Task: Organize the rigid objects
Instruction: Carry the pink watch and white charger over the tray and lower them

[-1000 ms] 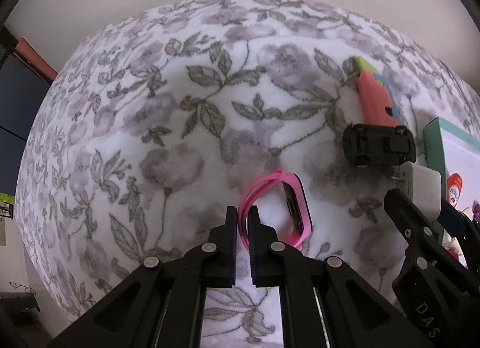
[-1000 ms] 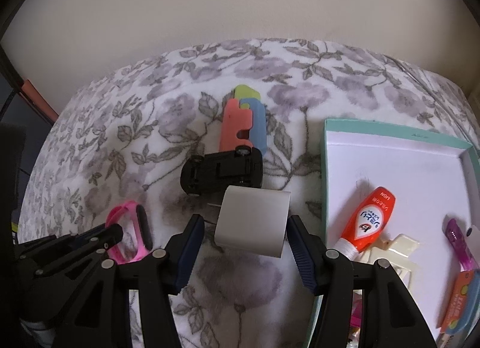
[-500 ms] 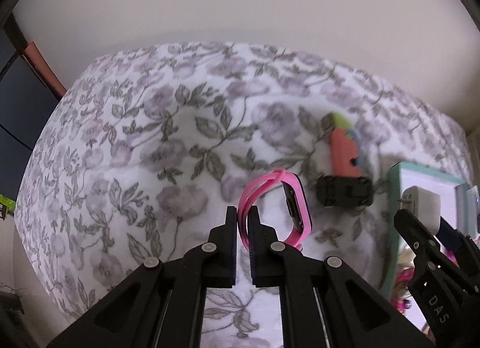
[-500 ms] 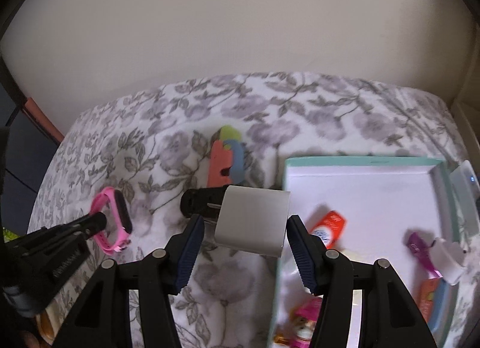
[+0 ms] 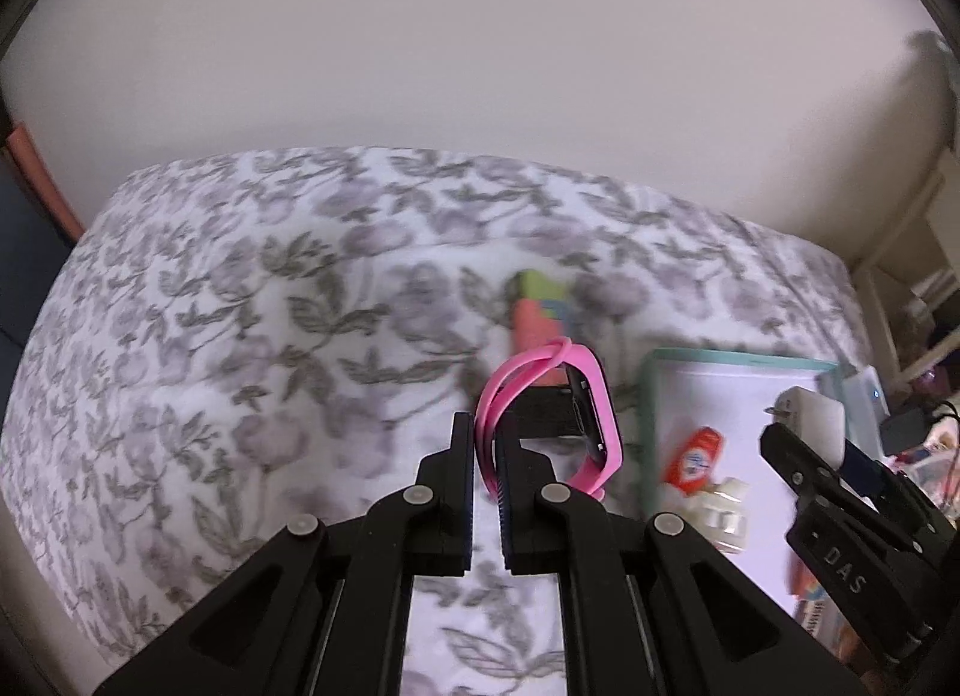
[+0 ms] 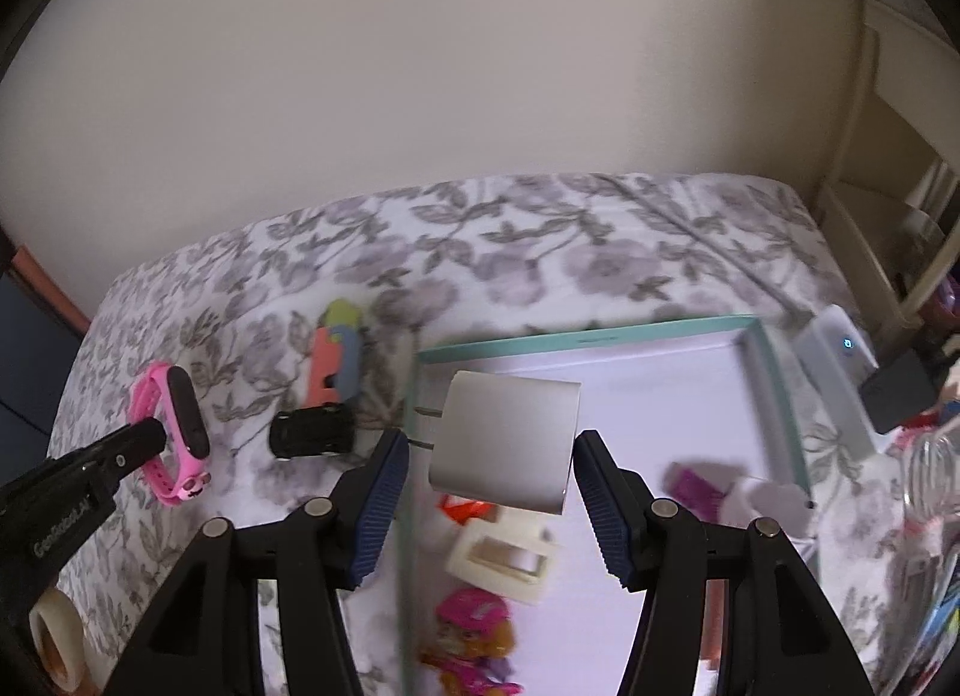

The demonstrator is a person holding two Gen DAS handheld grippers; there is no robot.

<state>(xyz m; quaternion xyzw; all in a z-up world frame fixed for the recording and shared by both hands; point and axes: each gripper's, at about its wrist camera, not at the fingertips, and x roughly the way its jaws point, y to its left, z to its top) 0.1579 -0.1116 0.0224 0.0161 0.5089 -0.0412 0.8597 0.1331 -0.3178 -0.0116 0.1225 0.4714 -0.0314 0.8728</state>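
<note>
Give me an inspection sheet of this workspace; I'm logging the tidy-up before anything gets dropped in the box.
Surface: floral bedspread.
Job's things: pink watch and white charger both lifted; toy car and foam puzzle piece on the bedspread; teal box holds a tube, a cream frame, toys.
Clutter: tape roll at lower left.
Grippers: left gripper shut on the watch strap; right gripper fingers clamp the charger.
Cables: nothing seen.
Surroundings: plain wall, shelving at right.
</note>
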